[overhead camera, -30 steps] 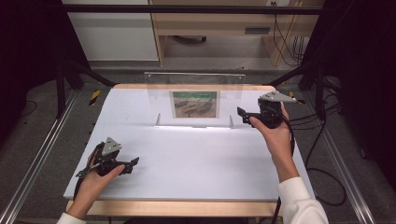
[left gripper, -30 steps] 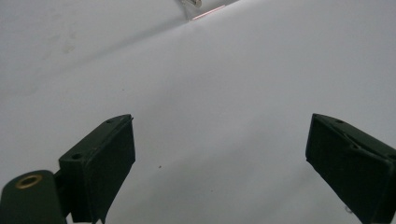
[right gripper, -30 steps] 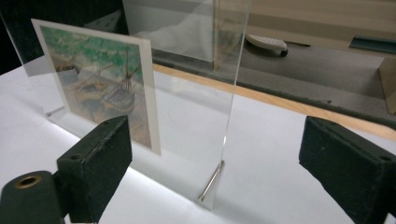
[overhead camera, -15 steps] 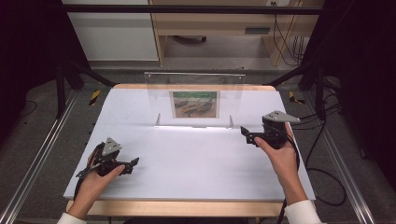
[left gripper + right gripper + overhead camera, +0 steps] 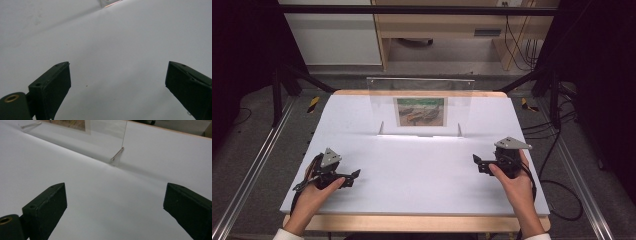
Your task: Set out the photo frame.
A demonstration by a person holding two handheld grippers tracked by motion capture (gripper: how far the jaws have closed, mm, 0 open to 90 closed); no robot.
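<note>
Matt white table (clear glossy stand)

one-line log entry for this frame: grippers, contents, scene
left gripper: open, empty, low over table | right gripper: open, empty | clear picture stand: upright at table's far side, untouched

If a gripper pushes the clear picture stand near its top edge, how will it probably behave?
The clear picture stand is a thin upright sheet resting on two small metal feet, so a push near the top would probably tip it rather than slide it. It looks stiff, not floppy. Its smooth glossy faces may be slippery between the jaws.
</note>
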